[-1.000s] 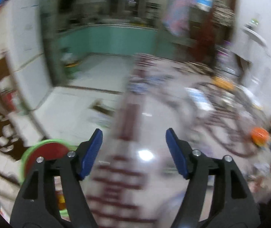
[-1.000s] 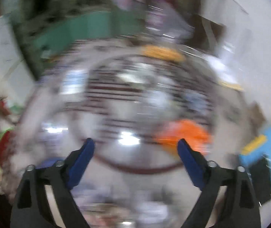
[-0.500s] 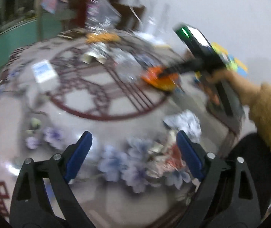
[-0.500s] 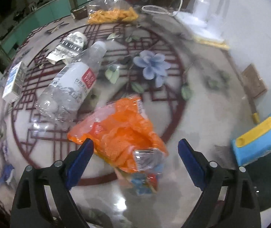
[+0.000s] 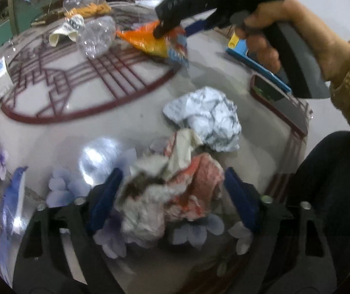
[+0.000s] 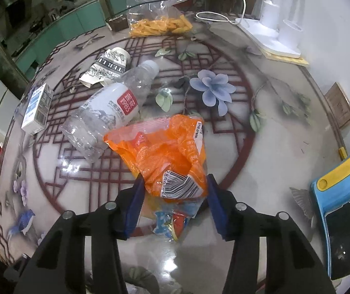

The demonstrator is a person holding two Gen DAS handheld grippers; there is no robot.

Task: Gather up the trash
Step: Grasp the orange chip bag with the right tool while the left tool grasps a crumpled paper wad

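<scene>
Round glass-topped table (image 6: 273, 147) with a red lattice print and painted flowers, trash scattered over it; right gripper (image 6: 173, 201) points steeply down at an orange snack bag (image 6: 165, 152), jaws closing, the bag's barcode end sits between the blue pads and both pads look to be touching its sides, bag bunched there; seen from the left wrist the same right gripper (image 5: 172, 28) is at the far side of the table on the orange snack bag (image 5: 145, 40), worked by a person's hand (image 5: 285, 31) in a mustard sleeve; left gripper (image 5: 170, 196) hangs over a crumpled red-and-white wrapper (image 5: 175, 191) near the table's front edge, jaws closing, wrapper between the pads, left pad about touching it, right pad just clear of it, so not yet a grip; crumpled white paper ball (image 5: 206, 120) just beyond that wrapper, touching it; crushed clear plastic bottle (image 6: 108, 112) lies on its side just left of the orange bag, touching its corner; flattened paper cup (image 6: 106, 67) behind the bottle; small milk carton (image 6: 36, 109) further left, apart from the rest; clear bag of orange snacks (image 6: 160, 24) at the far edge; phone (image 6: 344, 230) on a blue case at the right edge; frames a bit blurred on the left wrist.
</scene>
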